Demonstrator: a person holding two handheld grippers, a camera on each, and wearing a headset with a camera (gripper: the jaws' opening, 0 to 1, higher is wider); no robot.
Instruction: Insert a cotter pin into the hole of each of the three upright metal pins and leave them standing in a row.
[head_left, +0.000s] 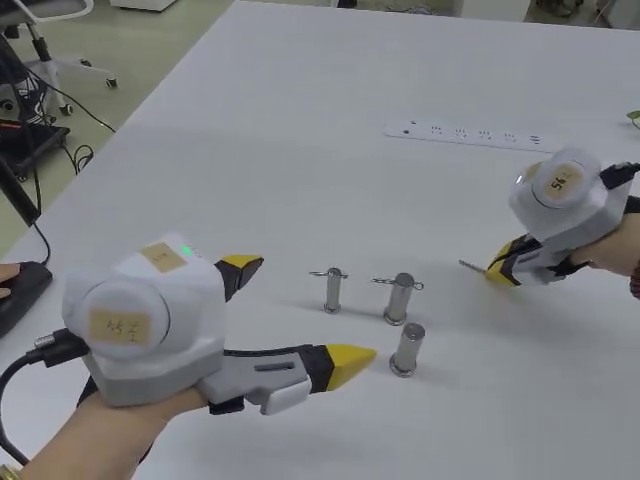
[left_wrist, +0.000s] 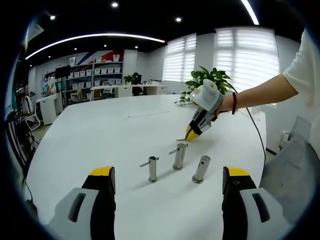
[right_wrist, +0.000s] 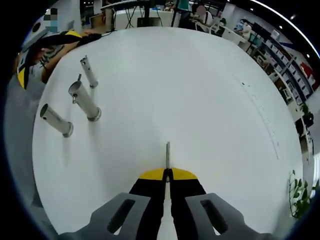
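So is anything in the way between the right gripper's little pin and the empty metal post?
Nothing visible. Bare white table lies between the thin metal cotter pin in the right gripper and the empty upright metal pin.

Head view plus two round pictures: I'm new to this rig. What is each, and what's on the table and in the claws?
No robot: a person holds a two-jaw claw in each hand. The head view comes from their headset; each round picture looks along one claw's jaws. On the table stand three metal pins: the left pin and back-right pin carry cotter pins, the nearest pin has none. A power strip lies farther back. The left claw is open, empty; the right claw is shut on the third cotter pin.
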